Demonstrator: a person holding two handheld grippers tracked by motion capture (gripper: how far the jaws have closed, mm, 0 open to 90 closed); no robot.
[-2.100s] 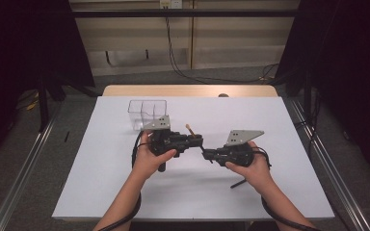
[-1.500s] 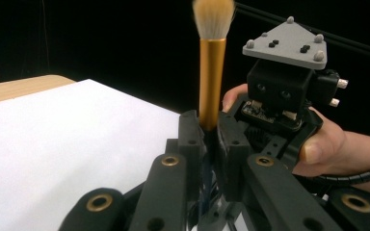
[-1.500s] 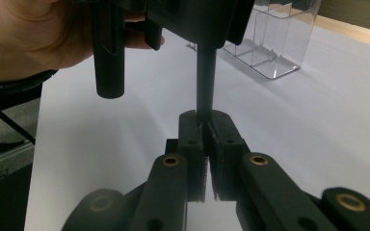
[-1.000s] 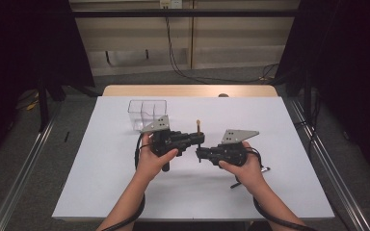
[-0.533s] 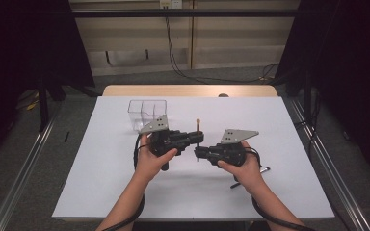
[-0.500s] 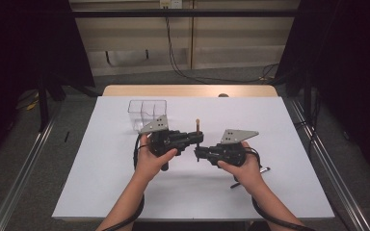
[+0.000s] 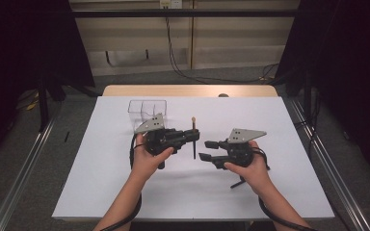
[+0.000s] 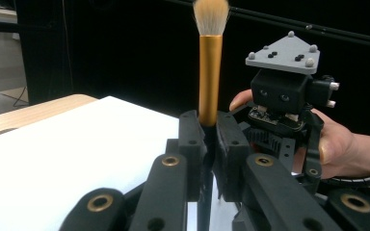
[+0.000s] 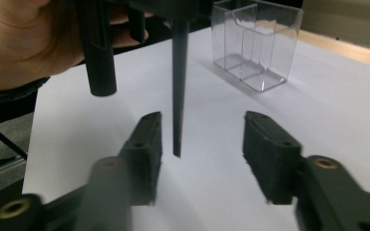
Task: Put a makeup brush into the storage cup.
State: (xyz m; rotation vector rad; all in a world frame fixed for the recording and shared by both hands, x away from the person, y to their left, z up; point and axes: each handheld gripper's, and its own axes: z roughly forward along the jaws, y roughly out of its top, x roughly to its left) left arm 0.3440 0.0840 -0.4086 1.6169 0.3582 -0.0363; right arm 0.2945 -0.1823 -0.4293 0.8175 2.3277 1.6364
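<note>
A makeup brush (image 7: 193, 137) with a black handle, gold ferrule (image 8: 209, 72) and pale bristles stands upright above the white table (image 7: 101, 159). My left gripper (image 7: 194, 136) is shut on its handle just below the ferrule, seen close in the left gripper view (image 8: 209, 144). My right gripper (image 7: 205, 149) sits just right of the brush, and its jaws have just been opening. In the right gripper view the handle's lower end (image 9: 178, 96) hangs free between the spread jaws (image 9: 202, 144), touching neither pad.
A clear plastic box (image 7: 147, 109) with compartments stands behind the left gripper, also in the right gripper view (image 9: 255, 43). The wooden table edge (image 7: 188, 90) runs along the back. Metal rails (image 7: 318, 144) flank the table.
The right gripper's jaws have spread apart off the brush handle. The brush, tilted two seconds ago, now stands upright in the left gripper. Both hands stayed nearly in place.
</note>
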